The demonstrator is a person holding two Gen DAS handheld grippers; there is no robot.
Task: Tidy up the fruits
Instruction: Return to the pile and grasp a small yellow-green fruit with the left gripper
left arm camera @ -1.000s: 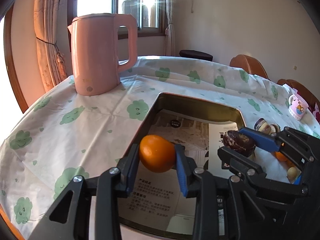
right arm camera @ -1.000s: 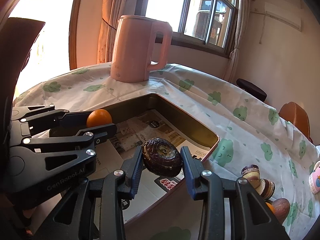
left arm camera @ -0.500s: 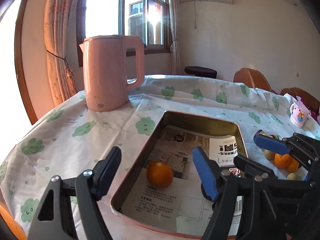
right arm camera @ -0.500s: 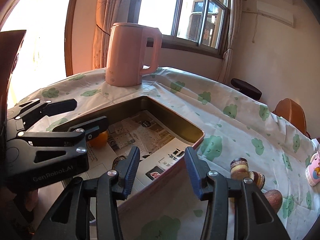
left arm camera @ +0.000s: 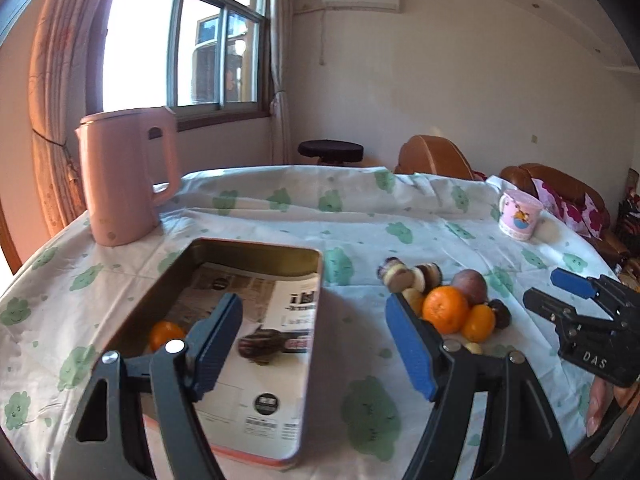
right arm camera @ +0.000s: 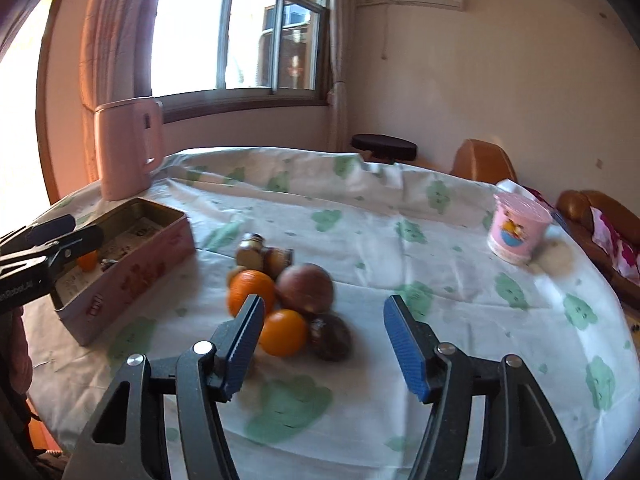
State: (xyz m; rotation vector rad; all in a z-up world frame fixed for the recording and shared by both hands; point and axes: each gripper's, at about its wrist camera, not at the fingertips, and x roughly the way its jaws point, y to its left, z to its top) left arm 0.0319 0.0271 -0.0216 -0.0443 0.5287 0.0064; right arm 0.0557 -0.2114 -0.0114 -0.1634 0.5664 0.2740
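Observation:
A pink tin box (left arm camera: pixel 310 360) lined with newspaper lies on the table; it also shows in the right wrist view (right arm camera: pixel 132 268). Inside lie a small orange (left arm camera: pixel 162 334) and a dark wrinkled fruit (left arm camera: pixel 260 344). A pile of fruit sits to the box's right: a big orange (left arm camera: pixel 445 309), a brownish round fruit (left arm camera: pixel 470 286), a small orange (right arm camera: pixel 283 332), a dark fruit (right arm camera: pixel 330 340). My left gripper (left arm camera: pixel 316 344) is open and empty above the box's right edge. My right gripper (right arm camera: pixel 324 344) is open and empty just before the pile; it also shows in the left wrist view (left arm camera: pixel 560 292).
A pink kettle (left arm camera: pixel 124 176) stands behind the box at the left. A pink cartoon cup (right arm camera: pixel 518 232) stands at the far right. Several small striped things (left arm camera: pixel 408 274) lie behind the pile. The round table has a cloth with green prints (right arm camera: pixel 400 240). Chairs stand beyond it.
A second ago each gripper held a fruit over the box. Both opened and let the orange and the dark fruit fall in, then drew back and swung right toward the pile.

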